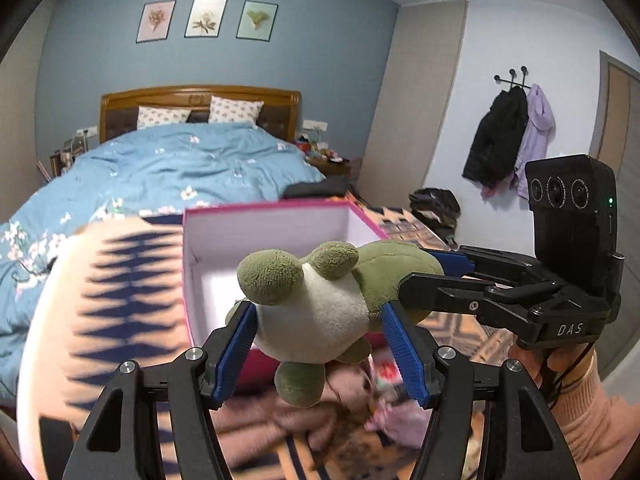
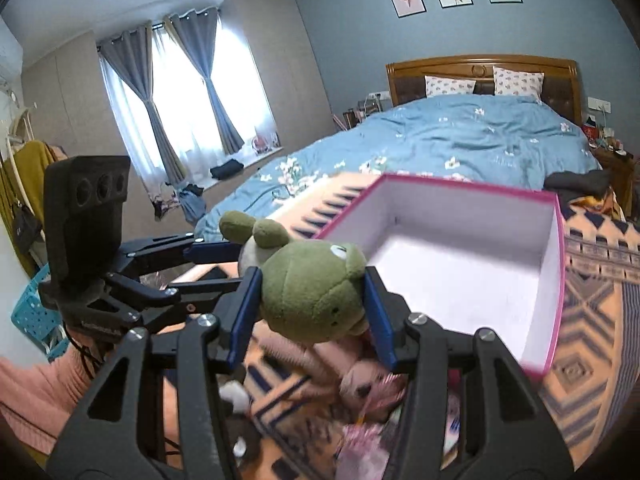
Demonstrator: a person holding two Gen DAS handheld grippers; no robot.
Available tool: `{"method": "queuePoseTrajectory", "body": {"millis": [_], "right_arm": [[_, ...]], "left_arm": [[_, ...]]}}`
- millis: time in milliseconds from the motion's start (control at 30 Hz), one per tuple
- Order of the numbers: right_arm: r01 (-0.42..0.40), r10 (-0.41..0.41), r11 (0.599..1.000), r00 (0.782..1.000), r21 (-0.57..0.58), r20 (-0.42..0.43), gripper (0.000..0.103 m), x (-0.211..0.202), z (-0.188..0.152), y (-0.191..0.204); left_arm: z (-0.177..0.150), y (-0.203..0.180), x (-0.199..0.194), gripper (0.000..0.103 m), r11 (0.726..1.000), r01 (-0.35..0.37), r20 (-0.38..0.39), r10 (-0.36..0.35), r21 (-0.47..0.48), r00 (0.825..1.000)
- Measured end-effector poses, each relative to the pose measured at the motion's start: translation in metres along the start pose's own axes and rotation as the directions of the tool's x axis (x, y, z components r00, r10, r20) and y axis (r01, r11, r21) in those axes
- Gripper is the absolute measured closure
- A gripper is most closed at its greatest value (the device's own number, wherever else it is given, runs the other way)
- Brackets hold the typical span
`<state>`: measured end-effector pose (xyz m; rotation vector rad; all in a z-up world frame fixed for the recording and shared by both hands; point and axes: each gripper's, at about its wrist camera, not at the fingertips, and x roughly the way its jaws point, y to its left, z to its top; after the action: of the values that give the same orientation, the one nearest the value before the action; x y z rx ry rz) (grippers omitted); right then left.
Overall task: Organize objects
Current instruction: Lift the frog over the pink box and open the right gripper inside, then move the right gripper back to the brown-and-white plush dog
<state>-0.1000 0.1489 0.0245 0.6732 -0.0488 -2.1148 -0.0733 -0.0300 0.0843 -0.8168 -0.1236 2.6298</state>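
A green plush frog (image 1: 320,308) with a pale belly is held in the air by both grippers. My left gripper (image 1: 320,340) is shut on its pale body. My right gripper (image 2: 312,304) is shut on its green head (image 2: 312,292); it shows from the side in the left wrist view (image 1: 424,276). Just behind the frog stands an open pink box (image 1: 264,240) with a white inside, also in the right wrist view (image 2: 552,280). It looks bare inside.
The box stands on an orange and navy patterned blanket (image 2: 592,320). Pink soft toys and small items (image 2: 368,396) lie blurred below the grippers. A bed with a blue floral duvet (image 1: 180,168) lies behind. Coats (image 1: 508,140) hang on the right wall.
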Motion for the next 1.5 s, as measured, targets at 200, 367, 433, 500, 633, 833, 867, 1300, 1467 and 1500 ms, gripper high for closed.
{"method": "queuePoseTrajectory", "body": {"millis": [200,367,433,500,633,833,867,1300,1467,1500], "right_arm": [[0.018,-0.018,1.000,1.000,-0.014,0.005,0.050,0.023,0.028,-0.018],[0.007,-0.006,1.000,0.999,0.029,-0.047,0.050,0.048,0.027,-0.042],[-0.004,0.009,0.998,0.997,0.062,-0.083,0.050,0.062,0.020,-0.053],[-0.017,0.027,0.996,0.994,0.093,-0.109,0.050,0.073,0.013,-0.063],[-0.058,0.083,0.983,0.987,0.175,-0.139,0.049,0.091,0.000,-0.084],[-0.027,0.062,0.983,0.980,0.181,-0.190,0.046,0.105,-0.006,-0.092],[-0.016,0.052,0.986,0.977,0.168,-0.207,0.046,0.108,-0.008,-0.090],[0.085,-0.059,0.988,0.980,0.128,-0.192,0.039,0.082,-0.020,-0.087],[0.078,-0.069,0.994,0.990,0.075,-0.121,0.038,0.047,-0.024,-0.060],[0.075,-0.068,0.995,0.992,0.065,-0.109,0.037,0.040,-0.026,-0.054]], "left_arm": [[0.022,0.018,0.029,0.037,1.000,-0.030,-0.010,0.030,-0.003,1.000],[0.011,0.039,0.064,0.037,0.999,-0.032,-0.075,0.029,-0.034,0.997],[0.003,0.046,0.075,0.037,0.998,-0.036,-0.101,0.031,-0.049,0.994],[0.000,0.046,0.081,0.037,0.998,-0.050,-0.115,0.044,-0.045,0.992],[-0.006,0.046,0.089,0.037,0.998,-0.061,-0.143,0.056,-0.031,0.988],[-0.012,0.042,0.099,0.037,0.997,-0.078,-0.185,0.074,-0.015,0.980],[-0.013,0.042,0.101,0.037,0.997,-0.081,-0.189,0.077,-0.016,0.979],[-0.026,0.037,0.078,0.035,0.998,-0.066,-0.157,0.063,-0.019,0.986],[-0.033,0.025,0.048,0.030,0.998,-0.064,-0.085,0.064,0.005,0.994],[-0.035,0.023,0.041,0.030,0.999,-0.053,-0.074,0.053,0.003,0.996]]}}
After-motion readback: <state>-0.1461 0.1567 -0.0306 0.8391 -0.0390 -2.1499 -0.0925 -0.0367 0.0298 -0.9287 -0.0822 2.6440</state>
